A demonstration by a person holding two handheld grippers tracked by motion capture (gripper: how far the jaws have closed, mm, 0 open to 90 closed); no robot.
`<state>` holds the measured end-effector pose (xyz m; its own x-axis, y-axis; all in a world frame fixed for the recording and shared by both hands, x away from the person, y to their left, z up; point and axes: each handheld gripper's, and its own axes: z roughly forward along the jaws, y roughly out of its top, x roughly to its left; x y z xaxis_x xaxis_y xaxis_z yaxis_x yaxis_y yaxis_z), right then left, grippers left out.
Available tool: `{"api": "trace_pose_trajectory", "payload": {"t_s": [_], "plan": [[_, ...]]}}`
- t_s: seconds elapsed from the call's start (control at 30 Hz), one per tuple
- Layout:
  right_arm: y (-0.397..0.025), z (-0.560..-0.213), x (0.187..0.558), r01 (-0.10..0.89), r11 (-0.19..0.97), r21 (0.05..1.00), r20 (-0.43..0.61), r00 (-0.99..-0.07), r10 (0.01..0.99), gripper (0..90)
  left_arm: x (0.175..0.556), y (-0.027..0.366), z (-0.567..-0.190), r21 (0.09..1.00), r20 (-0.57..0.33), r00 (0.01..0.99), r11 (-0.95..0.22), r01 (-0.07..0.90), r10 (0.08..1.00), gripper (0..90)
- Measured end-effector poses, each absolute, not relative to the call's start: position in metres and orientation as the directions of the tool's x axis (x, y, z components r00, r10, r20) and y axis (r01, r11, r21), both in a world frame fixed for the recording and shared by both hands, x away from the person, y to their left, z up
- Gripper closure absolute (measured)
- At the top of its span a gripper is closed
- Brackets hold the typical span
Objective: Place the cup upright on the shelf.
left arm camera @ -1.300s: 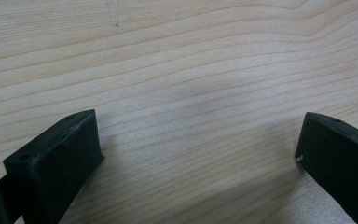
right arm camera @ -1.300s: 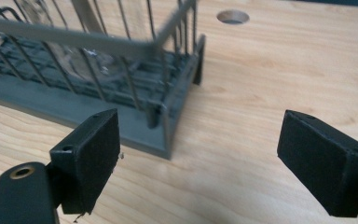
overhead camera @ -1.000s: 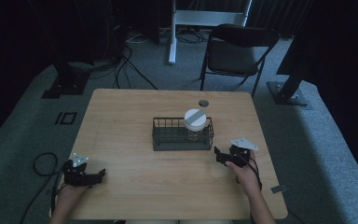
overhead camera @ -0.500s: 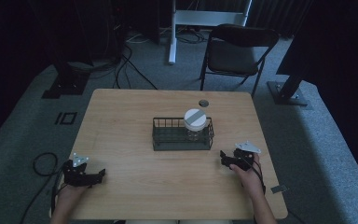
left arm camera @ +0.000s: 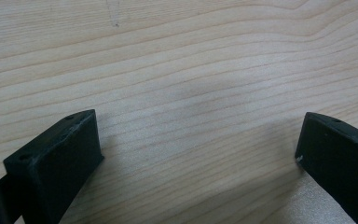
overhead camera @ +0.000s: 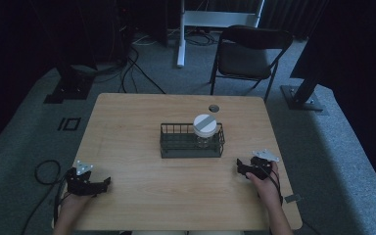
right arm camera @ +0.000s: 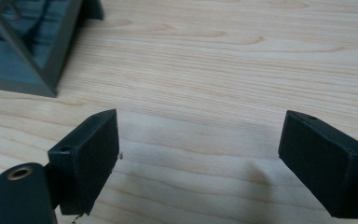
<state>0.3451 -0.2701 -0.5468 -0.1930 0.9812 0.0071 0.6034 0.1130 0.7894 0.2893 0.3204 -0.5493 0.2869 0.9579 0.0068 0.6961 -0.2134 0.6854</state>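
Note:
A dark wire basket (overhead camera: 192,141) stands in the middle of the wooden table (overhead camera: 142,117). Inside it, at the right end, is a clear jar with a white lid (overhead camera: 206,125). My left gripper (overhead camera: 104,183) rests low over the table's front left, open, with bare wood between its jaws (left arm camera: 198,140). My right gripper (overhead camera: 240,169) is at the front right, just right of and nearer than the basket, open and empty (right arm camera: 200,149). A corner of the basket (right arm camera: 32,46) shows at the top left of the right gripper view.
A small dark round hole (overhead camera: 213,108) sits in the table behind the basket. Beyond the table stand a black folding chair (overhead camera: 247,54), a white stand (overhead camera: 215,19) and cables on grey carpet. A cable loop (overhead camera: 46,171) lies left of the table.
My right gripper has drawn back from the basket toward the table's front right and come down lower. The left gripper has stayed put.

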Motion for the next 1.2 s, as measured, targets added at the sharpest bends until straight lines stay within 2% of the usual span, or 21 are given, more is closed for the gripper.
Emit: {"api": "trace_pose_trajectory", "payload": {"t_s": [0.1, 0.4, 0.53, 0.7, 1.2], "plan": [[-0.275, -0.548, 0.345, 0.616, 0.098, 0.782, 0.006, -0.166, 0.986, 12.1, 0.289, 0.320, -0.549, 0.686, 0.007, 0.287, -0.214, 0.696, 0.958, 0.2], [-0.279, -0.550, 0.343, 0.640, 0.099, 0.762, 0.012, -0.167, 0.986, 12.1, 0.289, 0.320, -0.549, 0.686, 0.007, 0.287, -0.214, 0.696, 0.958, 0.2], [-0.288, -0.551, 0.342, 0.678, 0.074, 0.732, 0.049, -0.161, 0.986, 12.2, 0.289, 0.320, -0.549, 0.685, 0.007, 0.287, -0.213, 0.696, 0.958, 0.2], [-0.291, -0.552, 0.339, 0.683, 0.098, 0.724, 0.013, -0.156, 0.988, 12.3, 0.289, 0.320, -0.549, 0.685, 0.007, 0.288, -0.214, 0.696, 0.958, 0.2], [-0.291, -0.552, 0.339, 0.683, 0.098, 0.723, 0.014, -0.156, 0.988, 11.8, 0.289, 0.320, -0.549, 0.685, 0.008, 0.288, -0.214, 0.696, 0.958, 0.2]]}}
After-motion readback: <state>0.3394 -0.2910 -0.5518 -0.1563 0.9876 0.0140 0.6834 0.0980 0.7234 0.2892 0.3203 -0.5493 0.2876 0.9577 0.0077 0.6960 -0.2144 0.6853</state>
